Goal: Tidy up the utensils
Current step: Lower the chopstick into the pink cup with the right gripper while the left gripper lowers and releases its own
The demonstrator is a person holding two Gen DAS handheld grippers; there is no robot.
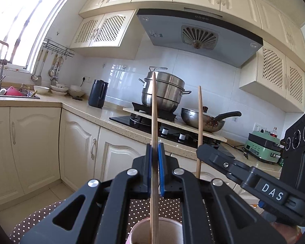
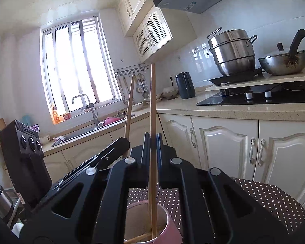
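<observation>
Pink cup [image 2: 168, 221] right below both cameras, standing on polka-dot cloth [image 2: 270, 199]. Left gripper [image 1: 155, 152] clamped narrow, blue pads [image 1: 161, 170] pressed on an upright wooden chopstick [image 1: 154, 122], lower end dipping into the cup's mouth. Right gripper [image 2: 151, 140] likewise pinched tight on a second chopstick [image 2: 152, 105], tip down inside the cup beside another stick [image 2: 138, 238] lying at the bottom.

1. Counting one pink cup [image 2: 169, 221];
2. Counting three chopsticks [image 2: 152, 111]: two standing upright, one lying inside the cup;
3. Counting two grippers: left gripper [image 1: 155, 148] and right gripper [image 2: 152, 137];
4. Counting one steamer pot [image 1: 164, 93] and one wok [image 1: 201, 120];
5. Counting two stove knobs [image 1: 164, 131];
6. Counting one dark kettle [image 1: 97, 93];
7. Counting four lattice cabinet doors [image 1: 111, 28].
</observation>
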